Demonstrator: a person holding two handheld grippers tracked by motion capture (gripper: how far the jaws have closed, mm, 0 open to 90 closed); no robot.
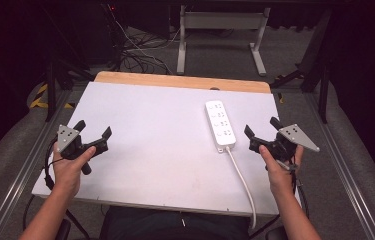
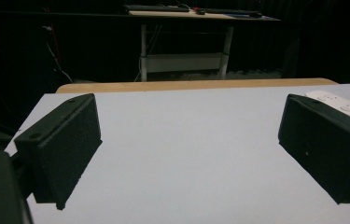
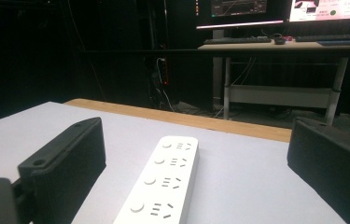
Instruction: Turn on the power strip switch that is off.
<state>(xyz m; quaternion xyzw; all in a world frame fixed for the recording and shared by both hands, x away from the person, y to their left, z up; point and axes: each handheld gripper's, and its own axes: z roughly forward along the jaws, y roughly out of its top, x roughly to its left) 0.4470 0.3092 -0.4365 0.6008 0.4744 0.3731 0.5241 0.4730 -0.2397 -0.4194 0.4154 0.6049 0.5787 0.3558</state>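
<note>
Two grippers, one white table [image 1: 150, 150], one power strip, left gripper [image 1: 94, 131] released with jaws spread over bare tabletop, power strip [image 1: 220, 126] just left of the right gripper [image 1: 261, 130], long axis running away from the person, cord end nearest, right gripper released, jaws wide, holding nothing.

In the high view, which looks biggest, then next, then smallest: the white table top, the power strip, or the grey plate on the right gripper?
1. White table top, by far.
2. Power strip.
3. Grey plate on the right gripper; it sits nearer the camera, yet looks smaller.
</note>
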